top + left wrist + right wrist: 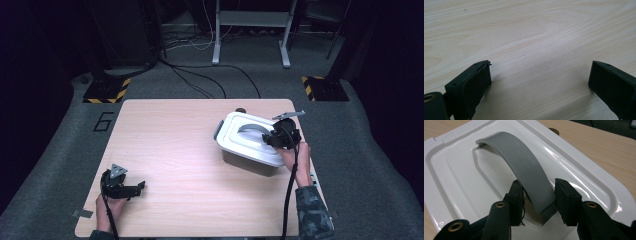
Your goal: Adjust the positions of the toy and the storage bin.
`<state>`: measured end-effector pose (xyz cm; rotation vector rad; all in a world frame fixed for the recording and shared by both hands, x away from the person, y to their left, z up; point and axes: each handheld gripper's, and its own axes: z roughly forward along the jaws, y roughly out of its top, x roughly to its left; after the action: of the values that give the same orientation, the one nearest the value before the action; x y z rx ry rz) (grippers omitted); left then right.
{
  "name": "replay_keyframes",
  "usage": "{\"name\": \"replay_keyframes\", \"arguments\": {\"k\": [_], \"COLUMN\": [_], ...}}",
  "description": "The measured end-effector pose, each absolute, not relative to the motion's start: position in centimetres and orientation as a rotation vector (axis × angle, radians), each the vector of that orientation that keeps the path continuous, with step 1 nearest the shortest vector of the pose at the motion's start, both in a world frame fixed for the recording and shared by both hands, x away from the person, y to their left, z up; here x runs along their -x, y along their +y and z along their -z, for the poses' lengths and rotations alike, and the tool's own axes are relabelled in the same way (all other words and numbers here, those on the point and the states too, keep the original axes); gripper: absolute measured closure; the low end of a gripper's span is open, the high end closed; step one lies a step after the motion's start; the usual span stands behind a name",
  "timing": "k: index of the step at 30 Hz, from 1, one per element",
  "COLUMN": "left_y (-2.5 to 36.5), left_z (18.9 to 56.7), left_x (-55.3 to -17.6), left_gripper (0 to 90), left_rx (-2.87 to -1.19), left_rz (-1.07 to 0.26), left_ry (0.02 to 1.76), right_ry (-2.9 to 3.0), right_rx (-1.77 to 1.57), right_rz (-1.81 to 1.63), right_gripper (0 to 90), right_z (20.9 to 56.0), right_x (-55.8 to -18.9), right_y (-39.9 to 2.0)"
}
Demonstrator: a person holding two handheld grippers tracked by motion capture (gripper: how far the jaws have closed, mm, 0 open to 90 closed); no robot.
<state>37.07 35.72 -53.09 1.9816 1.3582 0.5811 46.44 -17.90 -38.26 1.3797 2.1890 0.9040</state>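
The right gripper [537,195] has its 2 jaws clamped on the near end of the grey handle [524,167], which arches over the white lid [250,137] of the storage box [250,161] standing at the right of the table [170,150], the pads pressing the strap from both sides. The handle's near foot is hidden behind the jaws, and a small dark round thing [241,110] beyond the box is too small to identify. The left gripper [131,189] rests at the near left, well apart from the box, its jaws spread wide over bare wood.
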Motion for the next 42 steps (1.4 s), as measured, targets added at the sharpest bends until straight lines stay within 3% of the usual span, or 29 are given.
{"name": "replay_keyframes", "arguments": {"k": [11, 15, 20, 24, 28, 42], "left_y": [35.7, 35.7, 35.7, 35.7, 35.7, 35.7], "left_z": [53.1, 53.1, 53.1, 53.1, 53.1, 53.1], "left_x": [-37.1, -37.1, -37.1, -37.1, -37.1, -37.1], "left_gripper": [4.1, 4.1, 4.1, 4.1, 4.1, 4.1], "left_rx": [-1.977, -1.978, -1.978, -1.978, -1.978, -1.978], "left_rz": [-0.585, -0.583, -0.580, -0.580, -0.580, -0.581], "left_ry": [1.359, 1.360, 1.362, 1.362, 1.362, 1.361], "right_ry": [2.232, 2.254, 2.265, 2.283, 2.285, 2.259], "right_rx": [-1.389, -1.316, -1.219, -1.185, -1.192, -1.257], "right_rz": [-0.960, -0.981, -0.997, -1.005, -0.983, -1.020], "right_gripper": [60.2, 51.0, 47.9, 51.0, 61.3, 64.3], "right_z": [38.2, 38.0, 37.4, 37.2, 37.0, 37.2], "right_x": [-43.3, -43.0, -43.8, -44.9, -45.3, -44.1], "right_y": [-18.1, -17.7, -16.8, -16.0, -15.8, -14.7]}}
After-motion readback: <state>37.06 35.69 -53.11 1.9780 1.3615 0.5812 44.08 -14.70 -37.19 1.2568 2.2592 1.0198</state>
